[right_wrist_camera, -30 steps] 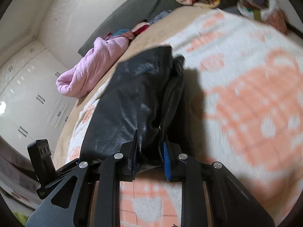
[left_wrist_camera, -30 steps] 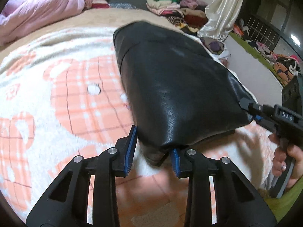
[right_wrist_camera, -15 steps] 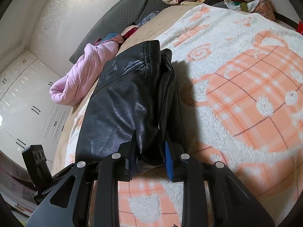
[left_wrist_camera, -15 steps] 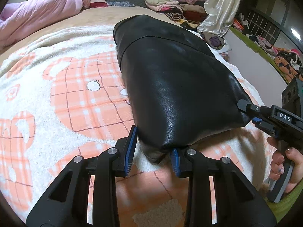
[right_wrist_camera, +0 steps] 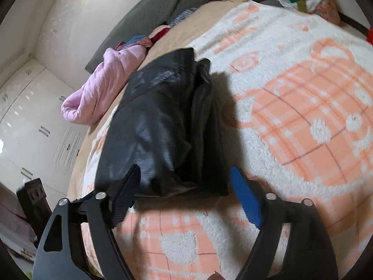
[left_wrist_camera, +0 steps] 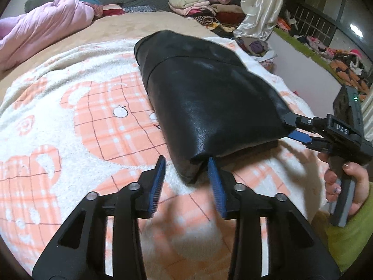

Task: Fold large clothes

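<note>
A bed (left_wrist_camera: pixel 149 23) with a tan sheet fills both views, and over it lies a white fleece blanket (left_wrist_camera: pixel 70 121) printed with orange plaid bears. In the left wrist view a folded black leather jacket (left_wrist_camera: pixel 209 102) lies on the blanket at the centre, running from about 11 o'clock down toward 6 o'clock. In the right wrist view the same jacket (right_wrist_camera: pixel 158 126) sits left of centre, with its stacked layers showing along its right edge.

A pink quilt (left_wrist_camera: pixel 39 30) is bunched at 10 o'clock on the sheet in the left wrist view, and a pile of folded clothes (left_wrist_camera: pixel 200 2) sits at 12 o'clock beyond the bed. A cream satin cloth (left_wrist_camera: pixel 261 7) hangs at 1 o'clock.

The left gripper (left_wrist_camera: pixel 186 177) has its blue-padded fingers spread, one on each side of the jacket's near corner; the right pad looks just at the leather, the left pad stands clear of it. The right gripper (right_wrist_camera: pixel 184 186) has its fingers spread wide, on either side of the jacket's near end, holding nothing. From the left wrist view, the right gripper (left_wrist_camera: pixel 292 128) is at 3 o'clock, its tips at the jacket's right corner, with the person's right hand (left_wrist_camera: pixel 349 186) wrapped around its handle.
</note>
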Demonstrator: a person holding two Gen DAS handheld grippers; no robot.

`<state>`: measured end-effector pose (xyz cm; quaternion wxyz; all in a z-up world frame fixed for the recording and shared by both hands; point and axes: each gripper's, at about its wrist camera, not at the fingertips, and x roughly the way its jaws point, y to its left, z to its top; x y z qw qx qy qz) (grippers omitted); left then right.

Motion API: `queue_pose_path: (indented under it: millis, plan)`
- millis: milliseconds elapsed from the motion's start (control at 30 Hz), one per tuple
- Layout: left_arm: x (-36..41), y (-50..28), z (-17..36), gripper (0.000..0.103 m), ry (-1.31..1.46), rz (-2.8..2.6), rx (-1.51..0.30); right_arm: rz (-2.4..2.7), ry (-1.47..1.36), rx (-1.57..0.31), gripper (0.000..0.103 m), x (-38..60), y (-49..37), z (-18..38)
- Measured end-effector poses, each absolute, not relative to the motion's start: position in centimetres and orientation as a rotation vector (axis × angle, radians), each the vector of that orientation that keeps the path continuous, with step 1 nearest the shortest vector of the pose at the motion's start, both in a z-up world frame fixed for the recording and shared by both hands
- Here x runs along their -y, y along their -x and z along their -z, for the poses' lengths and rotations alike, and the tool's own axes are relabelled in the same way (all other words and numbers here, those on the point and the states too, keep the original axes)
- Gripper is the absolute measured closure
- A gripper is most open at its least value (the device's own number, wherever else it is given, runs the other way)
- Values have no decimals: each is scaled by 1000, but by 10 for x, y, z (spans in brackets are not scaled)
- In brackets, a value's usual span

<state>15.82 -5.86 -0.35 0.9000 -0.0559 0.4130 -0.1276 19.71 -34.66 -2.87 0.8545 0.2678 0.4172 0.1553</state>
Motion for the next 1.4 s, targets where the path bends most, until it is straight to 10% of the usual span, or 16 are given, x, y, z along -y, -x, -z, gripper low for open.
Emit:
queue_pose_path:
  millis: [367,433,667,767,867,1233,1400]
  plan:
    - [61,-216,-23,43,176,229,-832,-314,-509,-811,16,352,-279,-30]
    - [66,-234,-17,24,188,212,-849,-304,-500,-839,16,346,-308,-30]
    - [76,-248,19,23,213,206,-938,-182,-470,-957,16,331,-372,4]
    - [72,-245,21,23,226,216,-934,-243,-448,-1015,78,318,-382,17]
    - [73,-244,19,23,191,196,-923,-341,-359,-929,91,304,-372,-9]
    - [77,-256,13,17,225,224,-908,-341,-493,-908,88,348,-366,25]
    - [74,-269,20,10,222,216,-946,-267,-504,-952,53,355,-361,39]
